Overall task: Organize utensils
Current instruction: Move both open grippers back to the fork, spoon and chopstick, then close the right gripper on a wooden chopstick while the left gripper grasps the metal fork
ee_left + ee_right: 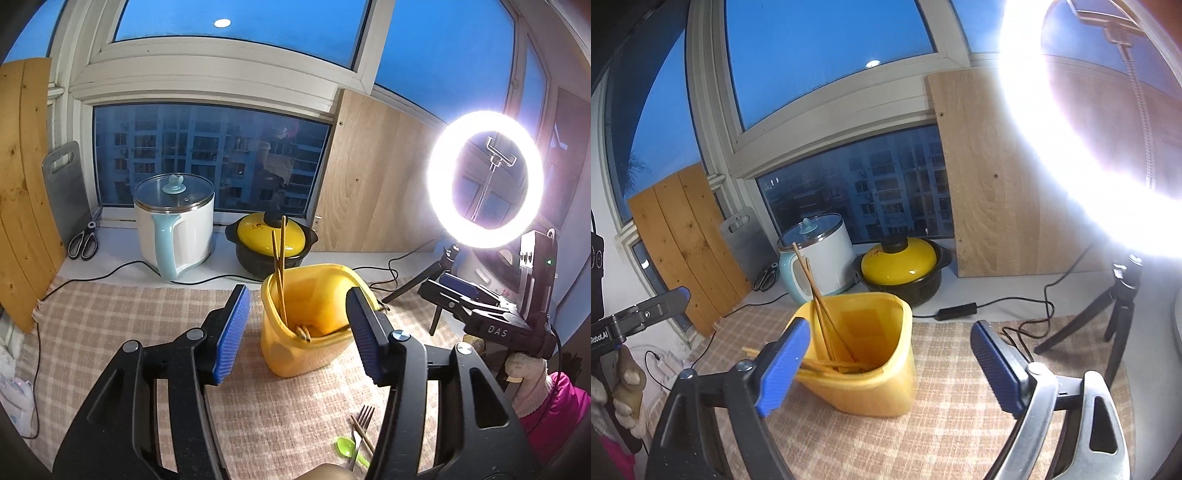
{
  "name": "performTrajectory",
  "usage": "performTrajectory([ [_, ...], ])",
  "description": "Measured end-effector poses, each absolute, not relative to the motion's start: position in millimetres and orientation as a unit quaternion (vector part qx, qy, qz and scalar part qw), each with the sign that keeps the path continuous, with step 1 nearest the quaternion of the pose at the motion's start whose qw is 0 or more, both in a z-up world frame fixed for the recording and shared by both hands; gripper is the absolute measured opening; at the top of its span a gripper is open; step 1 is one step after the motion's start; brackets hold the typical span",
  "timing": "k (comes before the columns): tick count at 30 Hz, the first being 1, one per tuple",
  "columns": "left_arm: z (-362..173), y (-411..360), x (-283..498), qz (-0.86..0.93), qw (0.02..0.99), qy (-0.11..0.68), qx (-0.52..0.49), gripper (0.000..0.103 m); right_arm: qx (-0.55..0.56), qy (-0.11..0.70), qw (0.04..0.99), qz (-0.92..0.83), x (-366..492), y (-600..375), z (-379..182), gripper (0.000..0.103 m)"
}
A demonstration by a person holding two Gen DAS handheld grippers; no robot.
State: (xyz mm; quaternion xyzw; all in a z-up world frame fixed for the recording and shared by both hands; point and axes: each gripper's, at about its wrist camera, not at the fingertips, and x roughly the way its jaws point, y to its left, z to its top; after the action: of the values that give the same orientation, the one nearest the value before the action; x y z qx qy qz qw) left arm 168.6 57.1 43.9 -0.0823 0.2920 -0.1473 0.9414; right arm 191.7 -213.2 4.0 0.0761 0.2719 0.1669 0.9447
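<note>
- While I hold both tools over the checked cloth point(122, 325), my left gripper point(299, 332) stands with its blue pads point(232, 332) apart and nothing between them — the yellow holder point(306, 332) sits just beyond the tips.
- Seen from the right wrist, my right gripper point(890, 365) is spread wide, its pads clear of the holder point(864, 384), which stands on the cloth point(960, 435) between and past the fingers.
- Two chopsticks point(279, 266) lean upright in the holder, tips rising over its rim; more sticks point(834, 367) lie low inside it, one end poking out over the left edge.
- Near my left gripper's right finger, a fork point(364, 424), a green spoon point(349, 448) and another chopstick point(362, 435) lie together on the cloth, well apart from the holder.
- Behind, on the sill: a white cooker point(177, 229) with a glass lid, a black pot with a yellow lid point(271, 240), scissors point(85, 242).
- A ring light point(484, 181) on a small tripod glares at right.
</note>
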Motion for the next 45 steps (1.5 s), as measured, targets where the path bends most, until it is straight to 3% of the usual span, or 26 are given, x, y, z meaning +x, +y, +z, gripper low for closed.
performTrajectory([
  [4,42,58,153,-0.149,0.942,0.291,-0.073,0.055,0.08,0.277,0.942,0.173,177,-222,-1,0.099],
  [13,17,55,124,-0.162,0.93,0.324,-0.062,0.055,0.093,0.351,0.912,0.192,153,-240,-38,0.097],
  [19,-21,49,112,-0.178,0.905,0.381,-0.071,0.055,0.09,0.433,0.869,0.221,139,-233,-79,0.079],
  [27,-65,28,106,-0.205,0.87,0.442,-0.069,0.055,0.092,0.523,0.806,0.26,132,-208,-132,0.04],
  [36,-83,5,109,-0.23,0.851,0.469,-0.048,0.048,0.066,0.565,0.78,0.26,131,-181,-163,0.024],
  [45,-97,-2,111,-0.242,0.839,0.485,-0.042,0.047,0.022,0.573,0.782,0.245,130,-160,-169,0.017],
])
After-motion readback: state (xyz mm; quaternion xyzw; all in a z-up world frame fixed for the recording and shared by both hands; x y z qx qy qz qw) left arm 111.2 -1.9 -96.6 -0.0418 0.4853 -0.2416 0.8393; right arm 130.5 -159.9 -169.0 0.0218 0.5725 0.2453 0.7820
